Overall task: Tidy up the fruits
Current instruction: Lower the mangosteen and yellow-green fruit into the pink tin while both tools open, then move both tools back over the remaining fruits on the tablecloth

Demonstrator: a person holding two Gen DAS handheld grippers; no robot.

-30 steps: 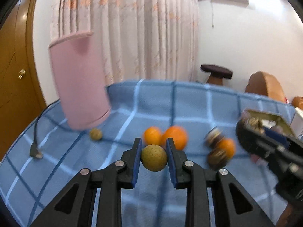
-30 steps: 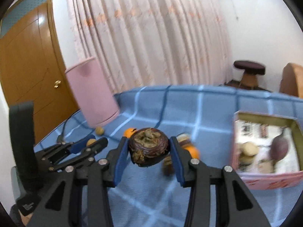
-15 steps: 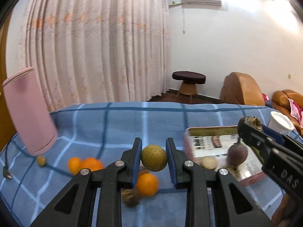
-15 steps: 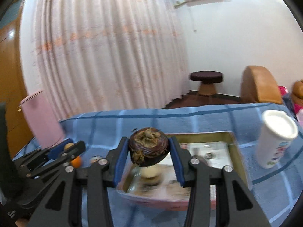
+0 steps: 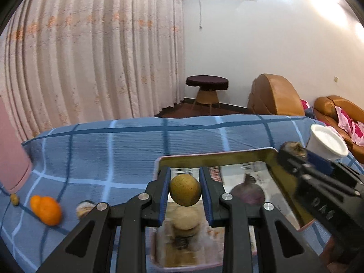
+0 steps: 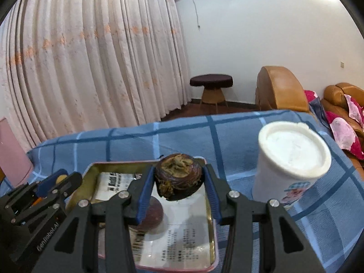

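Observation:
My left gripper (image 5: pixel 184 193) is shut on a round yellow-green fruit (image 5: pixel 184 193) and holds it above the near-left part of the metal tray (image 5: pixel 216 155). In the tray lie a purple fruit (image 5: pixel 248 192) and a tan fruit (image 5: pixel 185 218). My right gripper (image 6: pixel 178 179) is shut on a dark brown mangosteen (image 6: pixel 178 177) above the same tray (image 6: pixel 113 166), over the purple fruit (image 6: pixel 154 213). Oranges (image 5: pixel 46 209), a small fruit (image 5: pixel 14 199) and a blurred brown fruit (image 5: pixel 84 207) lie on the blue checked cloth to the left.
A white lidded cup (image 6: pixel 289 161) stands right of the tray. A pink cylinder (image 5: pixel 11 152) stands at the far left. The right gripper (image 5: pixel 318 188) shows in the left wrist view, the left gripper (image 6: pixel 38 195) in the right wrist view. Curtain, stool and armchairs stand behind.
Both grippers have swung right, from over the loose fruits on the cloth to over the tray, each still holding its fruit.

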